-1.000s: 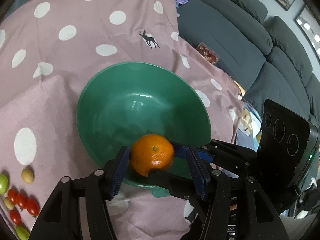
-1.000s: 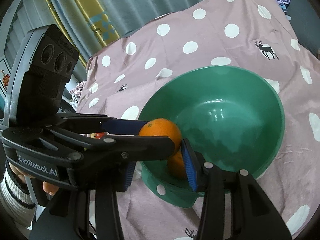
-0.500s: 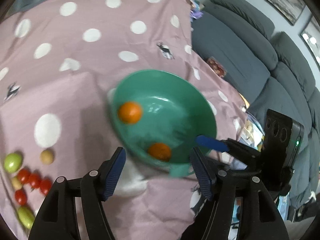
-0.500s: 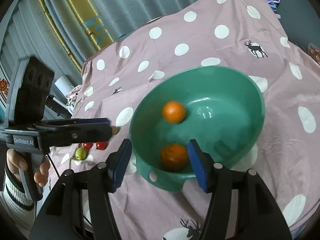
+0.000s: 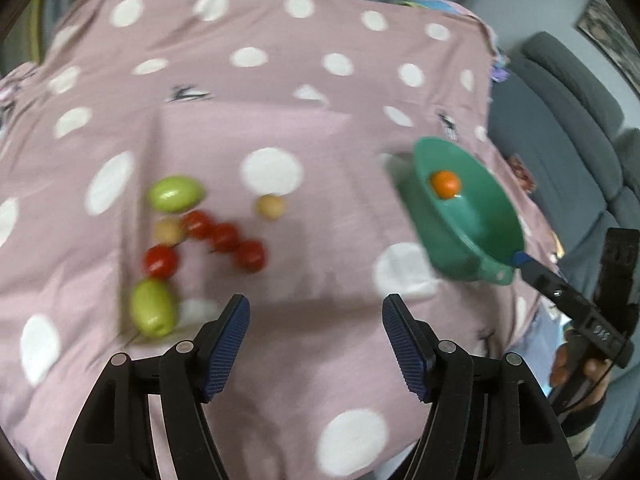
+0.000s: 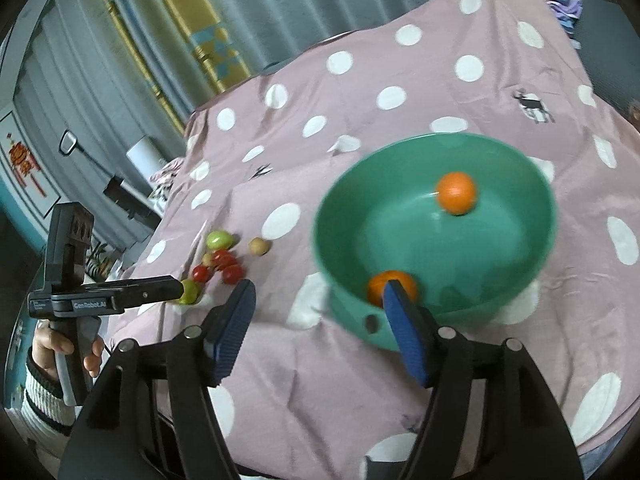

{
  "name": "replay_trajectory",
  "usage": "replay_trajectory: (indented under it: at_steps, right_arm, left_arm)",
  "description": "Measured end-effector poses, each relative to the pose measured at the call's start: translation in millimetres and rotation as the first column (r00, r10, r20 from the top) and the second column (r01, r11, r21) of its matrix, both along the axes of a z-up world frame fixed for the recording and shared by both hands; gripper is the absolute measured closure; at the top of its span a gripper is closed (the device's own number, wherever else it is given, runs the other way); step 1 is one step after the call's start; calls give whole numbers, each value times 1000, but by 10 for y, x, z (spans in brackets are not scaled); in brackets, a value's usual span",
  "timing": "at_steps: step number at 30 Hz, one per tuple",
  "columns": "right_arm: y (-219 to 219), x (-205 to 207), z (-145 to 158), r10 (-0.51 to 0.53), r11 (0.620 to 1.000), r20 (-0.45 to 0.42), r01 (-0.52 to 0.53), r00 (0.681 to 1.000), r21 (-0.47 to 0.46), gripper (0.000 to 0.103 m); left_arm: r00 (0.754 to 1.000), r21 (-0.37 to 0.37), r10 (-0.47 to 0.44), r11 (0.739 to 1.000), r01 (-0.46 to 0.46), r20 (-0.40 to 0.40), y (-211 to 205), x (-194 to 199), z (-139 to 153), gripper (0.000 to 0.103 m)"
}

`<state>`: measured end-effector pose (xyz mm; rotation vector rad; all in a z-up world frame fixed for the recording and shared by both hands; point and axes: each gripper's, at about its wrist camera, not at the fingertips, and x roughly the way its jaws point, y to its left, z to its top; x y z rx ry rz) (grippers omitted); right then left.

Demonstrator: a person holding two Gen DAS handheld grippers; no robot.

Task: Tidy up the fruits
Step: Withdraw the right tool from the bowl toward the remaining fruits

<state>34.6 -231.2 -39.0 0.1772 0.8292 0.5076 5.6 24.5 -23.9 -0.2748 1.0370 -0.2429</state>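
A teal bowl (image 6: 552,208) on the pink dotted cloth holds two oranges, one far (image 6: 457,193) and one near (image 6: 384,286), just beyond my right gripper's fingers. My right gripper (image 6: 320,300) hangs before the bowl's near rim, its jaws opening and nothing between them. My left gripper (image 5: 316,320) is open and empty above the cloth. Just ahead of it to the left lie cherry tomatoes (image 5: 224,236), two green fruits (image 5: 174,193) (image 5: 153,308) and two small tan ones (image 5: 271,206). The bowl (image 5: 452,256) lies far right there, with one orange (image 5: 445,184) showing.
A grey sofa (image 5: 580,140) stands past the cloth's right edge. Curtains (image 6: 200,20) hang behind the table. A person's hands (image 6: 60,348) (image 5: 576,364) grip the two handles. Bare cloth lies between the small fruits and the bowl.
Both grippers let go of their oranges, which now lie in the bowl. The left gripper swung left, away from the bowl to the small fruits. The right gripper opened and drew back slightly.
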Motion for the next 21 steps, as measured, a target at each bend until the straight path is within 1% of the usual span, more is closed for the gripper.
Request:
replay_trajectory:
  at_steps: [3,7,16,21]
  right_arm:
    - [151,-32,-14,38,999,-4,-39,999,-8,35]
    - [362,-88,-51,86,996,-16,-86,996,-21,35]
    - [681,-145,-142,157,986,-50,-160,986,-51,35]
    - [855,-158,-194,193,978,-69,-197,979,-66,35]
  left_arm:
    - [999,0,42,999,-42,-10,165,-132,-46,35]
    - [996,-21,84,996,-85,-14,367,-282,-96,35]
    - [992,-74,120,990,-122,-29,629,-504,-241,34]
    - [992,-86,126,988,-128,-26,690,-549,-270,34]
